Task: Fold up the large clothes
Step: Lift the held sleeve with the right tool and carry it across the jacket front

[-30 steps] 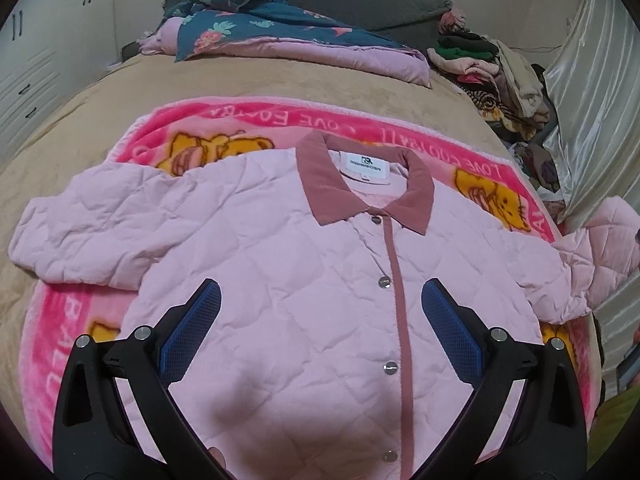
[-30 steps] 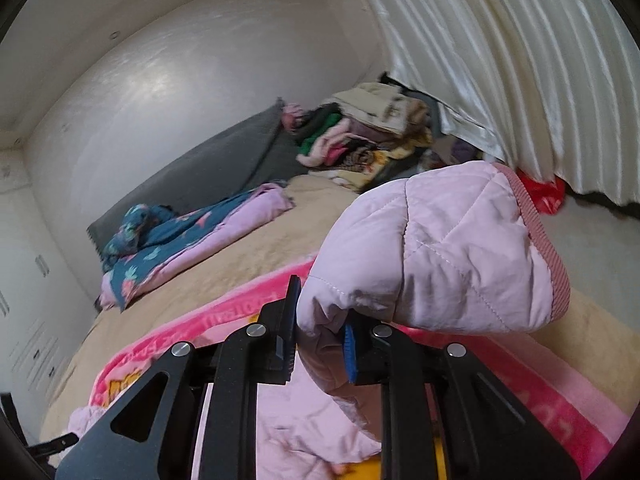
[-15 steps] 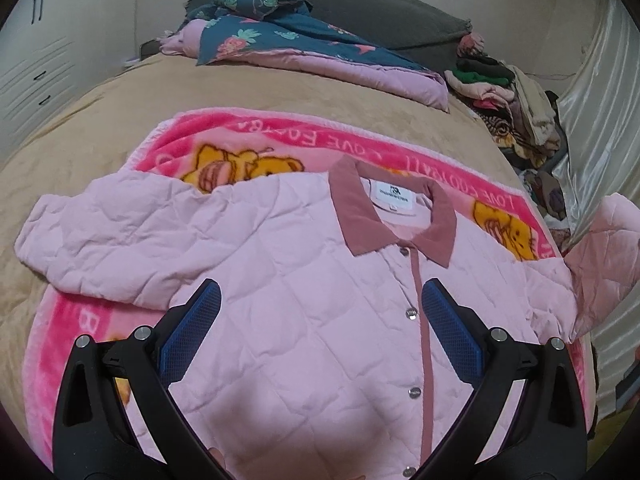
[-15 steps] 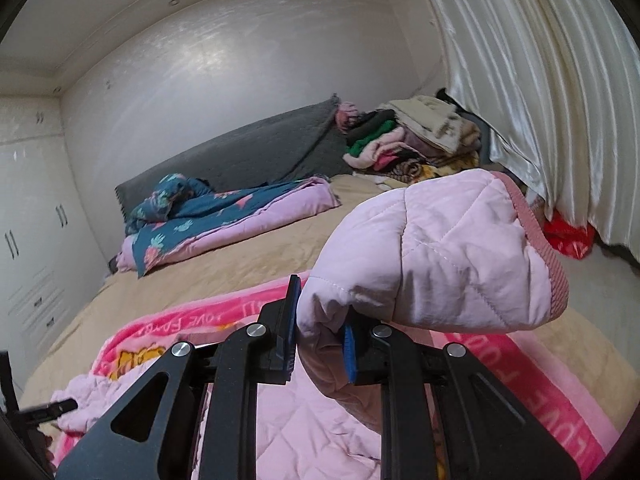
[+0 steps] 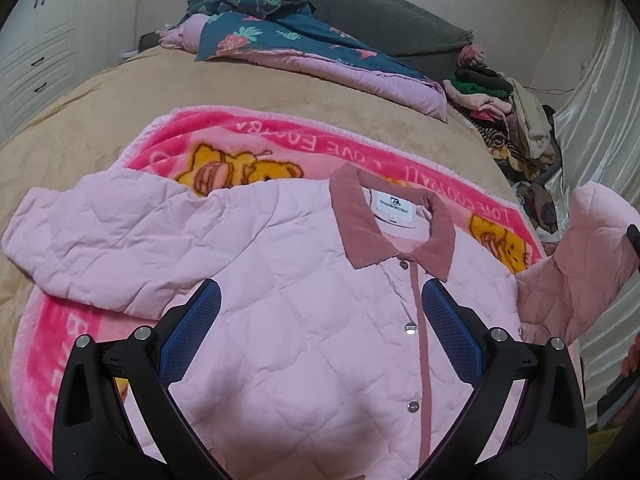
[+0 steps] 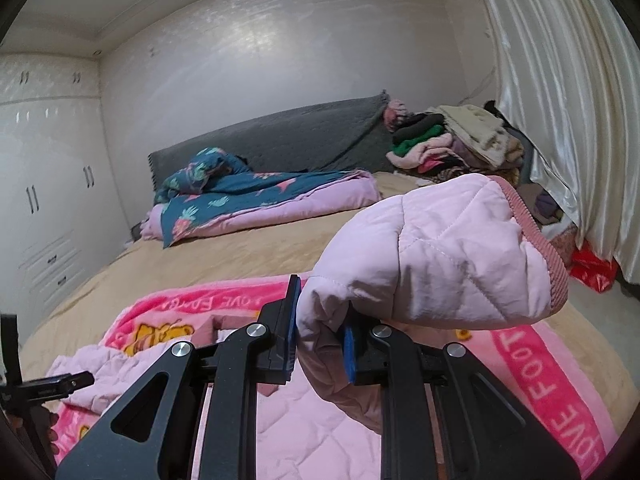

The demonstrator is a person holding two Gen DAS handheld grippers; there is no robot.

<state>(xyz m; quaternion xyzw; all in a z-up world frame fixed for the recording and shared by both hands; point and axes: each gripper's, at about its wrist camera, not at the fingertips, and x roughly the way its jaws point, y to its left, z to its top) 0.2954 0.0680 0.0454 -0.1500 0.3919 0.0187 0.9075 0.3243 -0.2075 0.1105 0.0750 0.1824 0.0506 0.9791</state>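
Note:
A pink quilted jacket with a dusty-rose collar lies front up, buttoned, on a pink cartoon blanket. Its left sleeve lies spread out flat. My left gripper is open and empty, hovering over the jacket's chest. My right gripper is shut on the jacket's right sleeve near the cuff and holds it lifted above the blanket. The raised sleeve also shows in the left wrist view at the right edge.
The blanket lies on a tan bed. A folded teal-and-lilac quilt lies by the grey headboard. A pile of clothes sits at the far right corner. White curtains hang on the right, wardrobes on the left.
The right gripper has carried the held sleeve inward over the bed. The left gripper has shifted left, so the collar and placket now sit further right in its view.

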